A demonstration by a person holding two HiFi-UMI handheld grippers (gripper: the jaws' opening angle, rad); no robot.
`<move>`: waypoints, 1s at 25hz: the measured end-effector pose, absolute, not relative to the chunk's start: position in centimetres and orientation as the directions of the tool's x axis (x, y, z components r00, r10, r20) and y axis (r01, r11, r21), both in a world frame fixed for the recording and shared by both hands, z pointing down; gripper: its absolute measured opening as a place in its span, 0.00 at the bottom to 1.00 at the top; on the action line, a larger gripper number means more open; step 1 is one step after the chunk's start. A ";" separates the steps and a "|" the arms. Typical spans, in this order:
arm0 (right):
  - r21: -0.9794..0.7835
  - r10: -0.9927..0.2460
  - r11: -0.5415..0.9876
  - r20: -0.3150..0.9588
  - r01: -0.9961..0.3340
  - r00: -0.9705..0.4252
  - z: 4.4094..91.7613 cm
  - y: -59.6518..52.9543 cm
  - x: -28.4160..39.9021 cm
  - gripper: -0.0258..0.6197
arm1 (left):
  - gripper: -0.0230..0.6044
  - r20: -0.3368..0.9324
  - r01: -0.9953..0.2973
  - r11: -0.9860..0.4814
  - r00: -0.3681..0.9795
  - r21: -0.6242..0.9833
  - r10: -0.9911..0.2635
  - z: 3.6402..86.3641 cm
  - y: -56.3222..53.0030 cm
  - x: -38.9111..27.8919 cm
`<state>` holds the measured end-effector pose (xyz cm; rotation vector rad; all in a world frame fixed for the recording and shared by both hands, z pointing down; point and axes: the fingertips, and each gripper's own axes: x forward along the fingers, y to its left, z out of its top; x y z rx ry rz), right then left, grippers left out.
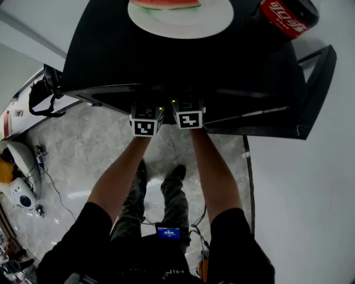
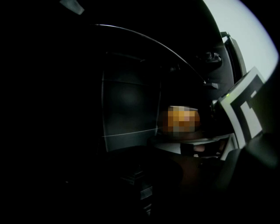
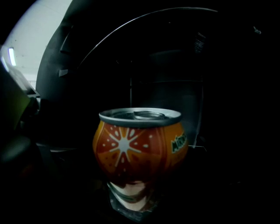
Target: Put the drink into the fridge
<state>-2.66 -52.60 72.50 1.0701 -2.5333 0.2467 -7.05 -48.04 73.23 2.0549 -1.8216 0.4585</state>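
An orange drink can (image 3: 140,144) with a silver lid stands upright in the middle of the right gripper view, inside a dark fridge (image 1: 166,61). My right gripper (image 3: 140,186) is shut on the can's lower part, where dark fingers cover both sides. In the head view both arms reach under the fridge's black top; only the left marker cube (image 1: 145,123) and the right marker cube (image 1: 188,116) show. The left gripper view is nearly black: its jaws do not show, and the right cube (image 2: 245,105) stands at its right.
On the fridge's top sit a white plate (image 1: 222,19) with a watermelon slice (image 1: 166,3) and a red cola bottle (image 1: 288,16). The fridge door (image 1: 316,94) hangs open at right. A black bag (image 1: 41,94) and a white device (image 1: 19,191) lie left.
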 end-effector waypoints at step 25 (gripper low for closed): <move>-0.133 -0.641 0.573 0.541 -0.808 -0.544 66.9 -41.6 6.0 0.67 | 0.06 0.544 -0.946 -0.305 0.315 0.111 -0.778 66.7 -38.4 -1.5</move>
